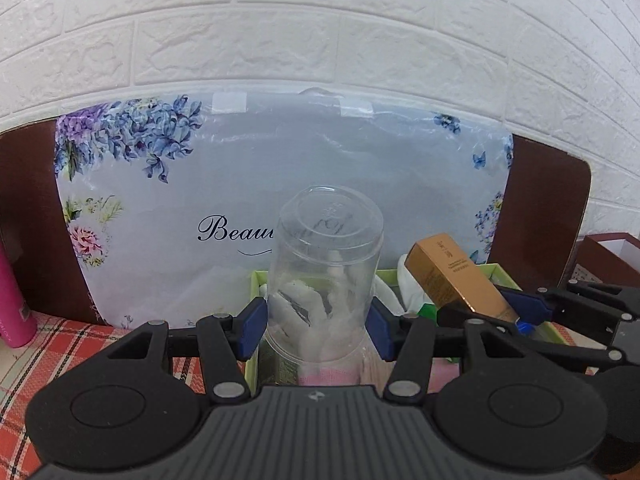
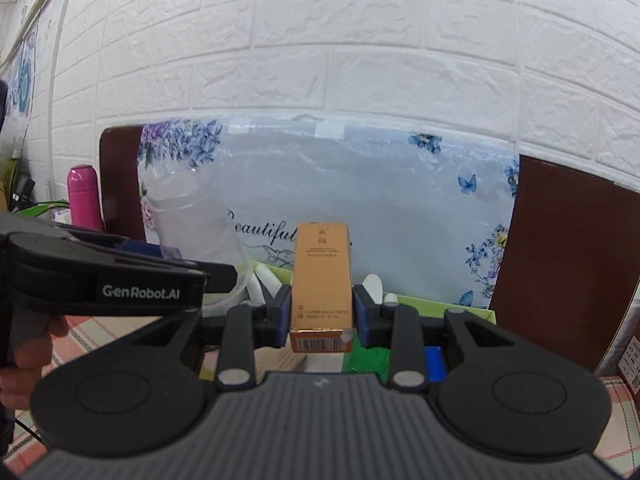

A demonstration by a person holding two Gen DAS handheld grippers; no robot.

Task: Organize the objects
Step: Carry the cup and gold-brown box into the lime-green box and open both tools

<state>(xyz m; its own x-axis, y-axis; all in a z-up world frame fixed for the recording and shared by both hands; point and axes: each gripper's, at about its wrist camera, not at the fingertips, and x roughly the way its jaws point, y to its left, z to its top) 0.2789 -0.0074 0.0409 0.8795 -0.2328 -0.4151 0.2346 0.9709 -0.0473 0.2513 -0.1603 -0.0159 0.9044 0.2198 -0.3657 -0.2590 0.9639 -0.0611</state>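
Note:
My left gripper (image 1: 318,326) is shut on a clear plastic jar (image 1: 324,272) with white cotton pieces inside, held above a light green box (image 1: 498,270). The blue pads press the jar's two sides. My right gripper (image 2: 321,314) is shut on a slim orange carton (image 2: 322,280), upright, barcode end nearest the camera. In the left wrist view the orange carton (image 1: 456,276) tilts at the right, between the right gripper's fingers (image 1: 532,304). In the right wrist view the jar (image 2: 192,232) appears at the left, behind the left gripper's black body (image 2: 108,280).
A floral plastic package (image 1: 240,184) printed "Beautiful" leans on a dark brown board (image 2: 560,260) against the white brick wall. A pink bottle (image 2: 83,196) stands at the left. The green box (image 2: 440,304) holds white, green and blue items. A red plaid cloth (image 1: 52,356) covers the table.

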